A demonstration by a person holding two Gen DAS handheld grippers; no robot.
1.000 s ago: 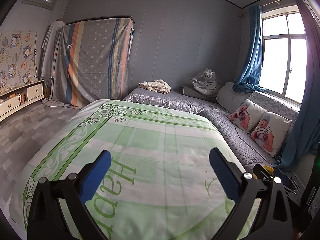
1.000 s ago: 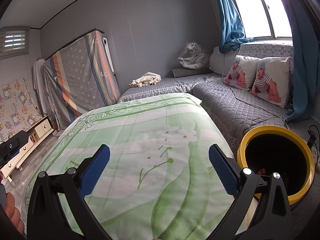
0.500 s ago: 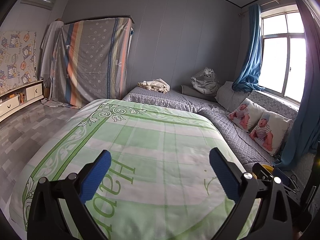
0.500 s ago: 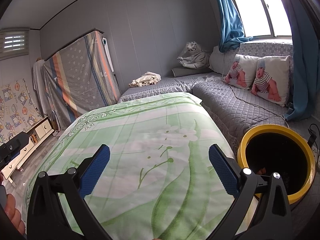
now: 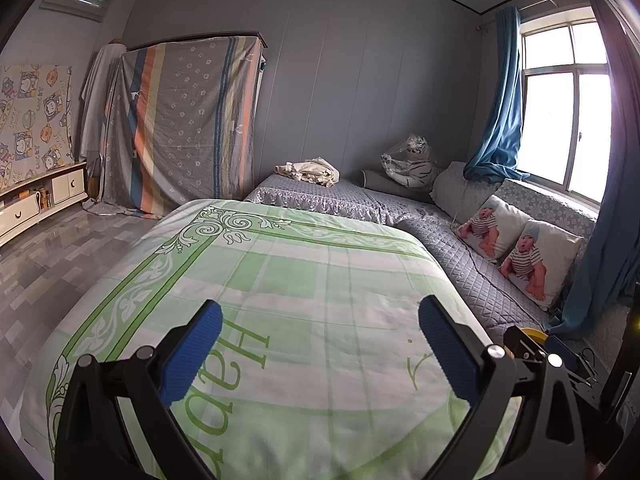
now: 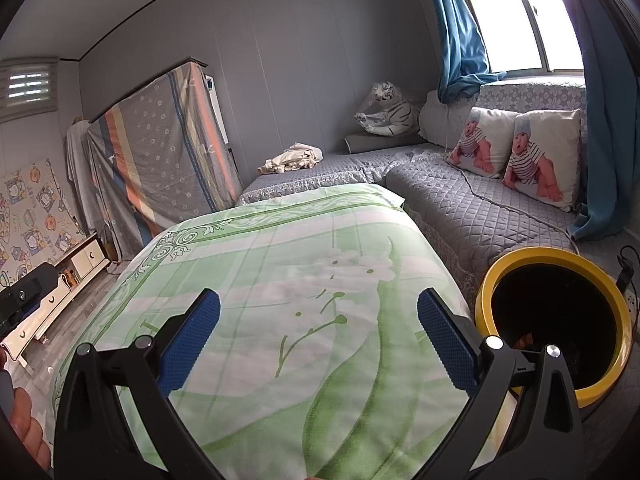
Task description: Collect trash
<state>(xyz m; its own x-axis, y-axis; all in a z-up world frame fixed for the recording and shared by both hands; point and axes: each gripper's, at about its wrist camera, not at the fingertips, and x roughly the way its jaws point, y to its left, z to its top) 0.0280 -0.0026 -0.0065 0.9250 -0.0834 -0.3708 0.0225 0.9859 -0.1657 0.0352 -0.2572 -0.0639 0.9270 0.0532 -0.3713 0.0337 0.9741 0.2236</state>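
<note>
- Left gripper point(image 5: 320, 346) is hovering over the green quilt point(image 5: 304, 280), jaws spread wide, nothing between the blue pads point(image 5: 192, 354).
- Right gripper point(image 6: 318, 340) is hanging over the same quilt point(image 6: 288, 264), jaws likewise wide apart and gripping nothing.
- Bin point(image 6: 560, 258), yellow rim with dark inside, is standing on the floor just beside the quilt's right edge, right of the right gripper's right finger; that finger's black frame is overlapping the bin's near rim in the right wrist view.
- Small orange bits are showing deep inside the bin; cannot tell what they are.
- In the left wrist view only a sliver of the bin point(image 5: 534, 334) is peeking out behind the right finger's frame, far right of the left gripper.
- No loose trash is showing on the quilt in either view.
- Grey quilted bench point(image 6: 472, 204) is running along the window wall past the quilt, with two baby-print pillows point(image 6: 516, 152) leaning on it.
- A cable point(image 6: 520, 210) is trailing across the bench toward the bin side.
- Toy tiger point(image 5: 412, 158) and a crumpled cloth point(image 5: 310, 170) are lying at the far end, well apart from both grippers.
- Striped sheet point(image 5: 180, 124) is draping over furniture at the back wall; low white cabinet point(image 5: 36, 200) is standing at left.
- A hand point(image 6: 28, 436) is showing at the lower left edge of the right wrist view.
</note>
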